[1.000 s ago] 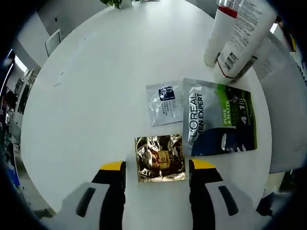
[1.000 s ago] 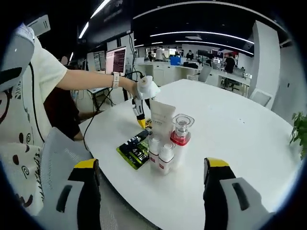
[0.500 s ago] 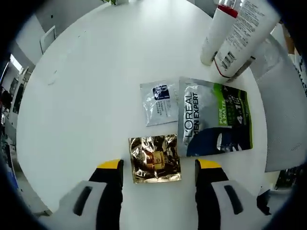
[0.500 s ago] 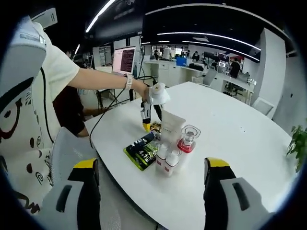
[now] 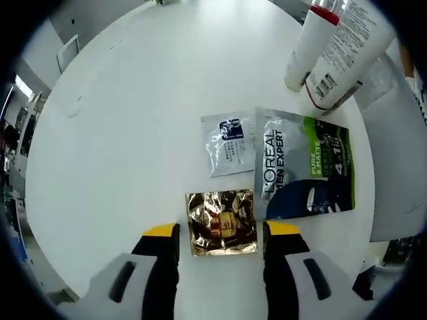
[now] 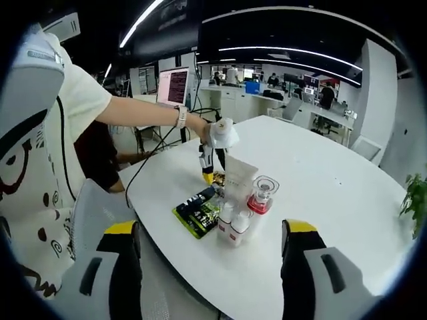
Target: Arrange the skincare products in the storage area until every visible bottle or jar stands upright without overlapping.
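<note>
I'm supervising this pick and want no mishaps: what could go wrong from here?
The left gripper straddles the gold sachet, which lies flat on the table; the jaws may scrape or slip off it. The L'Oreal sachet sits close beside and could get dragged. The standing bottles are crowded and might topple.

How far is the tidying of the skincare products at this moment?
Done: the bottles and the tube stand upright together. In hand: nothing; the open left gripper hovers around the gold sachet, and the right gripper is open, well back. Left: the gold sachet, silver sachet and green pouch lie flat.
</note>
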A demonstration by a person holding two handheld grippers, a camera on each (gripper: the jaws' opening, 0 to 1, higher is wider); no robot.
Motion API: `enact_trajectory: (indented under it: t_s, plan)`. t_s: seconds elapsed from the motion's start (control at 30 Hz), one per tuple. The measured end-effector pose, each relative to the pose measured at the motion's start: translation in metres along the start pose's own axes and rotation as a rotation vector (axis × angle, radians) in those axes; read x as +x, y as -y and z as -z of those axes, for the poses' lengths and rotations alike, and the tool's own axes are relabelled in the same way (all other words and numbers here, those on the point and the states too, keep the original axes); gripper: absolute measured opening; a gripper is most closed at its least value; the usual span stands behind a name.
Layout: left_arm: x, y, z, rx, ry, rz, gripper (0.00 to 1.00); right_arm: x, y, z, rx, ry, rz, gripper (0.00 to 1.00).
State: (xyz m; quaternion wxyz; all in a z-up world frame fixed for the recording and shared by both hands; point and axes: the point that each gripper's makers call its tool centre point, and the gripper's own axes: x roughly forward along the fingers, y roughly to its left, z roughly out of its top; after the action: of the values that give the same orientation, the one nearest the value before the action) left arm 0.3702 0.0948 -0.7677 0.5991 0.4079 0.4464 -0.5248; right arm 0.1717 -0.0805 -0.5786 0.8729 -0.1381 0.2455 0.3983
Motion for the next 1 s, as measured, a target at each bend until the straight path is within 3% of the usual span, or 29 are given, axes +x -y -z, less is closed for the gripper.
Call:
enact_trajectory:
  t_s: [0.1, 0.4, 0.77, 1.0]
  plan:
    - [0.000, 0.000, 0.000, -0.009, 0.000, 0.000, 0.38, 0.001, -0.001, 0.000, 0.000, 0.002, -0.006, 0.87]
    - [-0.001, -0.003, 0.004, -0.019, -0.005, 0.000, 0.37, 0.000, -0.003, 0.002, -0.007, -0.002, -0.011, 0.87]
    - [-0.012, -0.003, 0.025, -0.039, -0.031, -0.020, 0.37, 0.001, -0.003, 0.001, -0.015, 0.005, -0.009, 0.88]
    - [-0.020, 0.017, 0.030, -0.011, -0.051, -0.019, 0.37, 0.001, -0.004, 0.001, -0.021, 0.007, -0.012, 0.88]
